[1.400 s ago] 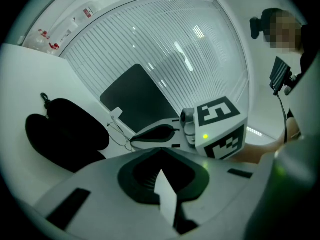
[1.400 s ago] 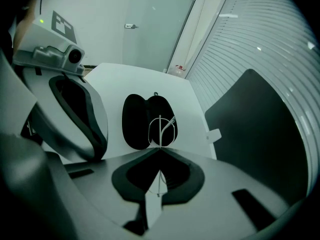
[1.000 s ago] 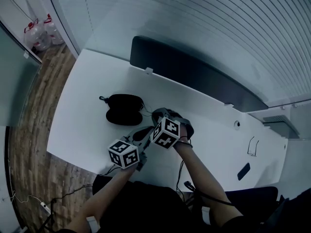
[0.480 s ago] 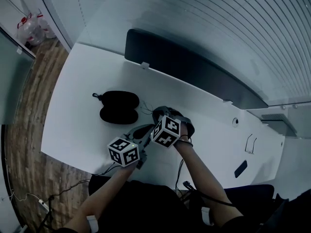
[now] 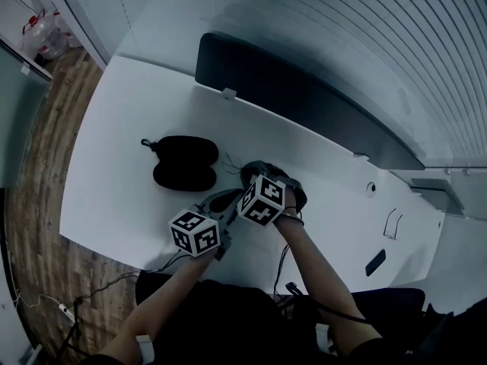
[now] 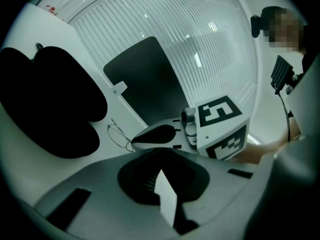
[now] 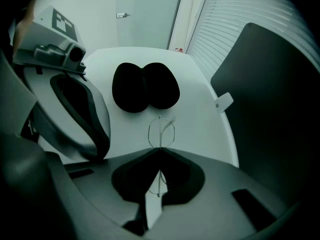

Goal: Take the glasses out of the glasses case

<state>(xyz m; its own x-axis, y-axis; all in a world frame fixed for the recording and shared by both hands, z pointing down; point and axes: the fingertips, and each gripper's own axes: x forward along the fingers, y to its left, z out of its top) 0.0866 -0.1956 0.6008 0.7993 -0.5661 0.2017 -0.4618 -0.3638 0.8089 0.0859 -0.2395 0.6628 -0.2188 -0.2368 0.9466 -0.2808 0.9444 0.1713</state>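
Note:
The black glasses case (image 5: 185, 163) lies open on the white table (image 5: 114, 166), both halves showing dark and hollow (image 7: 145, 86). Thin wire-framed glasses (image 7: 161, 129) are out of it, to its right. My right gripper (image 7: 159, 149) is shut on the glasses, one lens rim jutting past the tips toward the case. In the head view it (image 5: 246, 176) sits just right of the case, under its marker cube. My left gripper (image 6: 160, 151) is shut with nothing between its jaws. It (image 5: 225, 205) hovers nearer the table's front edge, beside the right gripper (image 6: 156, 134) and the glasses (image 6: 118, 135).
A long dark panel (image 5: 297, 101) stands along the table's back edge. A small black item (image 5: 378, 265) and a wire stand (image 5: 394, 226) sit far right. Wooden floor (image 5: 38, 173) lies past the left edge. Cables (image 5: 285, 268) hang at the front.
The head view has shifted a little. The right gripper with the glasses sits slightly farther right of the case than before. Both grippers stay shut.

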